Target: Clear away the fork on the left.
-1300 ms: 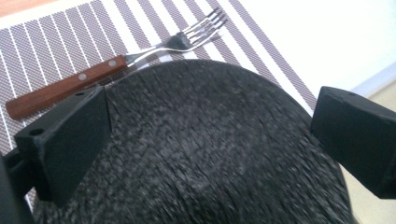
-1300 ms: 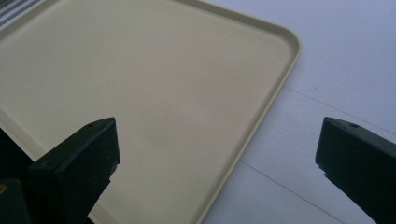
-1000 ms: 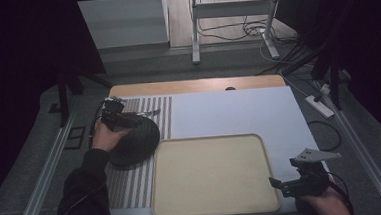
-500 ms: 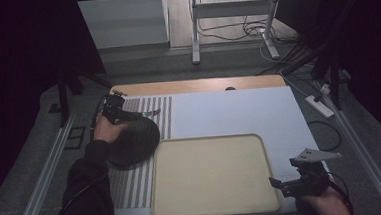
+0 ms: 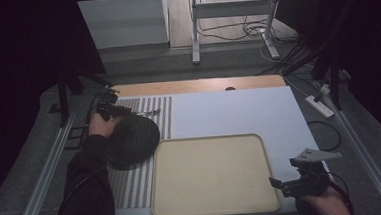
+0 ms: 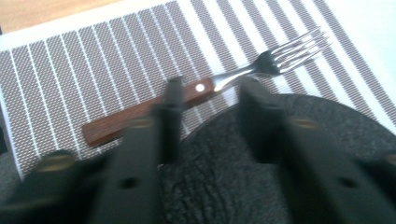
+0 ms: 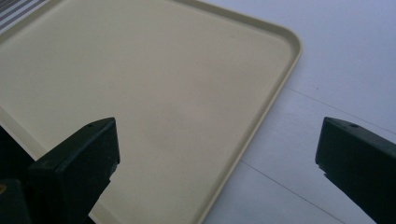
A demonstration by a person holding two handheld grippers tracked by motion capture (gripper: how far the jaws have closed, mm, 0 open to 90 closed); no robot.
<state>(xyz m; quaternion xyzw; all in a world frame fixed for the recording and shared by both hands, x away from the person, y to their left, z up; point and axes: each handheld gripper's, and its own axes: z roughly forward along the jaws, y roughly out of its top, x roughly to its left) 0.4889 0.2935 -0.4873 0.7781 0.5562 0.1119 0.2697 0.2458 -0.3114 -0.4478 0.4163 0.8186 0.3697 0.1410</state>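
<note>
- Left gripper view: left tongs (image 6: 210,100) have just been closing around fork (image 6: 201,88) handle, half-narrowed; blurred, can't tell if pads pinch yet.
- Fork lies on striped mat (image 6: 93,60), touching rim of dark plate (image 6: 289,154).
- Risk: jaws catch plate rim, handle slips or tilts.
- Right tongs (image 7: 217,154) spread wide, hold nothing, over tray (image 7: 140,84) corner on tabletop (image 5: 238,109).

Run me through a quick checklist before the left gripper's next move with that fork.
1. Left gripper over the fork: ok; its jaws have just been closing, with the fork's neck between them.
2. Pads pressing on the fork: cannot tell, the jaws are blurred.
3. Fork flat on the striped placemat, beside the dark plate: ok.
4. Tray bare: ok.
5. Right gripper open, holding nothing, at the tray's corner: ok.
</note>
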